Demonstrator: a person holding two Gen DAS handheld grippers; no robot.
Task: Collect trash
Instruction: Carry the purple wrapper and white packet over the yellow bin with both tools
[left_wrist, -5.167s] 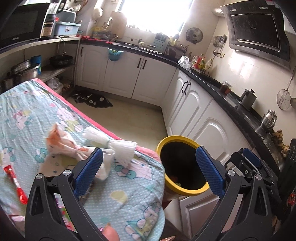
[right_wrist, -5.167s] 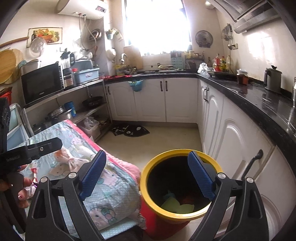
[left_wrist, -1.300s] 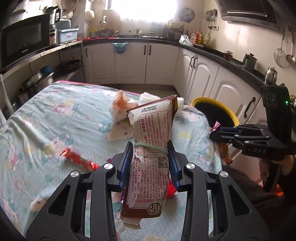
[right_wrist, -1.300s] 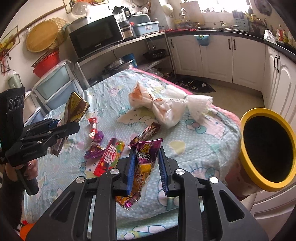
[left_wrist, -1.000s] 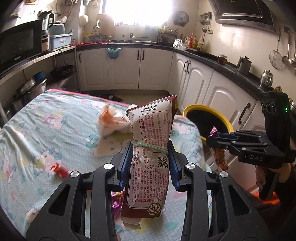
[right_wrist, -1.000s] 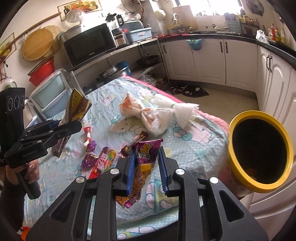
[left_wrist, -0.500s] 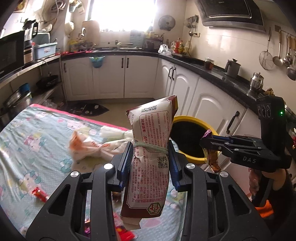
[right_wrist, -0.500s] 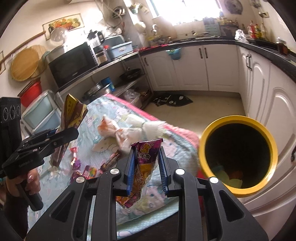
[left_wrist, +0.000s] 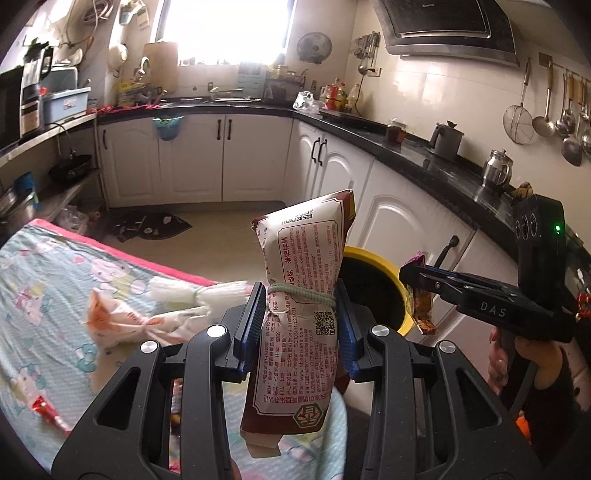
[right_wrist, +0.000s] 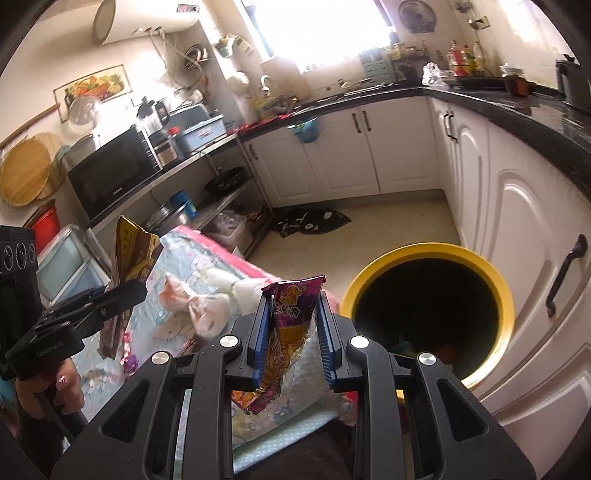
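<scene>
Kitchen w/ white cabinets, black counter; table (left_wrist: 48, 258) under a cartoon-print cloth sits lower left in the left wrist view. L gripper (left_wrist: 298, 325) is clamped on a tall tied snack bag (left_wrist: 301, 295), held upright, pads pressing at the string-wrapped waist. Yellow-rimmed bin (left_wrist: 388, 291) stands just beyond the bag, partly hidden by it. R gripper (left_wrist: 415, 280) is seen side-on at right, a small wrapper (left_wrist: 421, 310) hanging from its tip beside the bin rim. Left on the cloth: knotted white plastic bag (left_wrist: 147, 317) and a red wrapper (left_wrist: 46, 410) near the edge. Right wrist view: R gripper (right_wrist: 293, 336) is closed on a purple candy wrapper (right_wrist: 291, 325), same item as above; bin (right_wrist: 428, 251) mouth is open to the right and ahead, some trash visible inside. L gripper (right_wrist: 122, 291) at left w/ its snack bag (right_wrist: 129, 251) over the table (right_wrist: 207, 258). Step in hand, by my read: carry phase, both loads en route to the bin, neither over the opening yet. Next: bring each tip above the dark mouth, then open the jaws (R is nearer, prob. goes first); tall bag needs centring so it doesn't catch the rim. More trash stays on the cloth, so task approx. mid-way.
</scene>
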